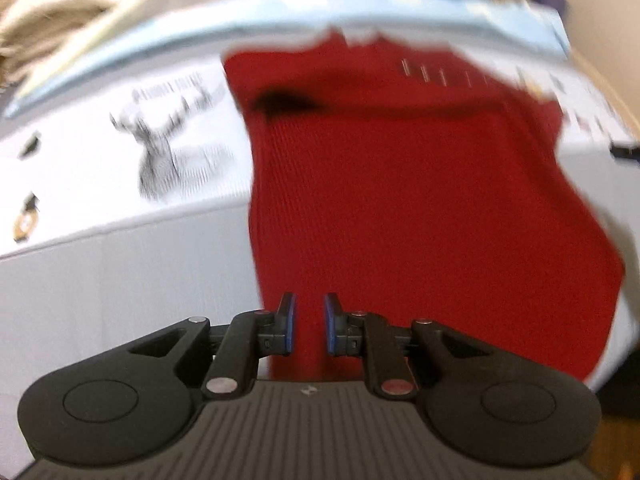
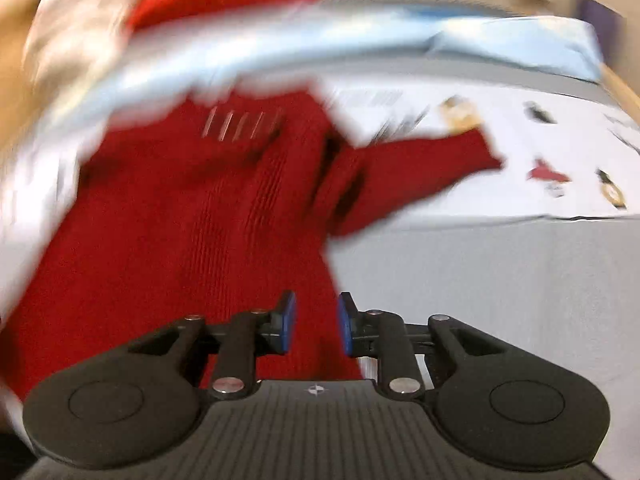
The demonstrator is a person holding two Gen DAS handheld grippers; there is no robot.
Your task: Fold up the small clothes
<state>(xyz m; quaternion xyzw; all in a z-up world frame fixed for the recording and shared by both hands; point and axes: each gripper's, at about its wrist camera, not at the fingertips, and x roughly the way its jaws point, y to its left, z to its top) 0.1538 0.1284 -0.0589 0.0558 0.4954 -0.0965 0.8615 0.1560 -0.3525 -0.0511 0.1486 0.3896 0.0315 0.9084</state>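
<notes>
The red knitted sweater (image 1: 400, 200) lies spread out on a bed, filling the middle and right of the left wrist view and the left and middle of the right wrist view (image 2: 180, 220). One sleeve (image 2: 420, 164) stretches toward the right of that frame. Both views are blurred.

The left tongs (image 1: 310, 320) stand a little apart, with red knit visible through the gap, but the blue pads do not press on it, so they seem to hold nothing. The right tongs (image 2: 316, 320) are open slightly wider, over the hem edge of the sweater, also gripping nothing.

I judge that the sweater is soft, light and floppy. The ribbed knit should give good friction, so it will not slip easily, but it will sag and stretch if lifted at one point only. Good places to take hold are probably the hem corners, the shoulders or the sleeve cuff.

The bed is covered with a white sheet (image 1: 120, 240) printed with a stag (image 1: 168, 152) and small figures (image 2: 552, 176). A pale blue cloth (image 2: 500, 44) lies along the far side. Something beige (image 1: 48, 12) is at the upper left; I cannot tell what it is.
</notes>
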